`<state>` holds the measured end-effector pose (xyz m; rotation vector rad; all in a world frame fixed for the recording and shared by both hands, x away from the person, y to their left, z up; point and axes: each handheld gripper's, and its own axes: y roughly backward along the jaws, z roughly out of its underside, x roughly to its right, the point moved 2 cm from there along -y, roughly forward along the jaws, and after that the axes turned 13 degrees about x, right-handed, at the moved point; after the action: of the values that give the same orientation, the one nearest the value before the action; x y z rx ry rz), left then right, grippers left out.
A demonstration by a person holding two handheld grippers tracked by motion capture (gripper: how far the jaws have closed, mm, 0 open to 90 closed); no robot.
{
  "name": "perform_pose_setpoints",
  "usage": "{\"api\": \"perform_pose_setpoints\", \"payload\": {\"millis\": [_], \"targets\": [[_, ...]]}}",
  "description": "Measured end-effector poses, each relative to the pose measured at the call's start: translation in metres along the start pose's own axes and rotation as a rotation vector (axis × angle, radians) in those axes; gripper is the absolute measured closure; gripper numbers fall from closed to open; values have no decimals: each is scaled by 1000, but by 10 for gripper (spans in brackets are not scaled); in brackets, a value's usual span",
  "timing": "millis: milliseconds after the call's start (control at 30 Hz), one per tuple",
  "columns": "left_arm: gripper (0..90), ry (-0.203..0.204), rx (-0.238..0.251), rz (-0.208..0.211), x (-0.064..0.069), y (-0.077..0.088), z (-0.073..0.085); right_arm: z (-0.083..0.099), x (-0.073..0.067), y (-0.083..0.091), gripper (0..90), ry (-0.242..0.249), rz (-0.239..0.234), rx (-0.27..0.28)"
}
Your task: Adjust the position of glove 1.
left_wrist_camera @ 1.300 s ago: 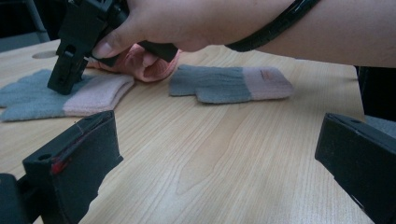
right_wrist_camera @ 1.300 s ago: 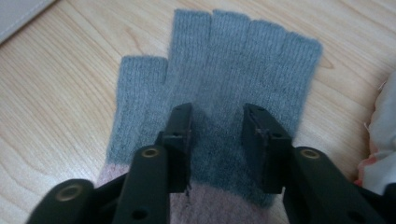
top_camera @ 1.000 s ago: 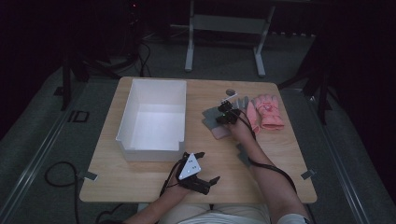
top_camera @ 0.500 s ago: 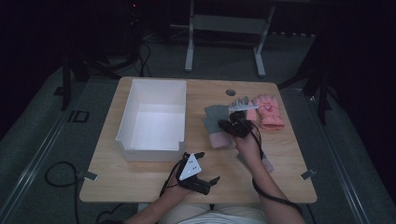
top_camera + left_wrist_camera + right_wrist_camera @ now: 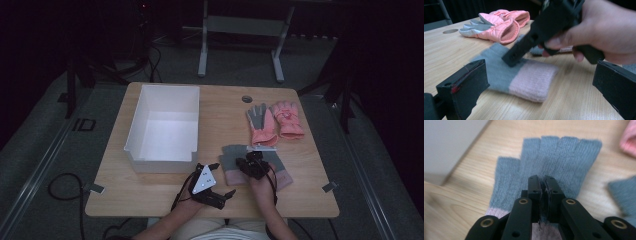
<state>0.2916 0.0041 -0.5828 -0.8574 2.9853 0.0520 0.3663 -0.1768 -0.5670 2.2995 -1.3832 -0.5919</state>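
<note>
High view showed the knit glove (image 5: 231, 164), grey at the fingers and pink at the cuff, lying flat on the table (image 5: 220, 107) just right of the near right corner of the white bin (image 5: 162, 127), its long axis running from cuff at the person's edge to fingers pointing away. The right gripper (image 5: 248, 163) sat directly over it, so the glove lay straight below and ahead of that tool, and the right hand (image 5: 261, 185) was plainly the nearer one. In the right gripper view the two jaws were pressed together on the grey knit at the palm, a little fold of fabric apparently pinched between them, with the fingers of the glove fanning out beyond the tips. A second knit glove (image 5: 278, 167) lay just right of the first, partly under the hand. The right forearm reached forward from the table's near edge, wrist bent down. The left gripper (image 5: 217, 179) rested near that edge, just left of the glove, jaws wide apart and holding nothing. A pair of pink padded gloves (image 5: 275, 122) lay farther back, well to the right of the bin
</note>
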Motion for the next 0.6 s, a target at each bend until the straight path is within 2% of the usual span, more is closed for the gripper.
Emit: {"api": "perform_pose_setpoints", "payload": {"millis": [33,200,300,367,400,433,533,600], "targets": [[0,1,0,0,0,0,0,3,1,-3,835,-5,1,-10],[0,-1,0,1,0,0,0,4,2,-6,807,-11,20,10],[0,-1,-2,1,0,0,0,2,2,-3,757,-16,13,12],[0,2,1,4,0,0,0,-4,3,3,714,-5,3,33],[0,2,-1,4,0,0,0,-11,5,8,652,16,-21,56],[0,1,-1,4,0,0,0,-14,7,11,634,37,-19,68],[0,0,0,5,0,0,0,-26,18,22,617,81,-15,90],[0,-1,0,6,0,0,0,-32,28,30,613,128,-4,95]]}}
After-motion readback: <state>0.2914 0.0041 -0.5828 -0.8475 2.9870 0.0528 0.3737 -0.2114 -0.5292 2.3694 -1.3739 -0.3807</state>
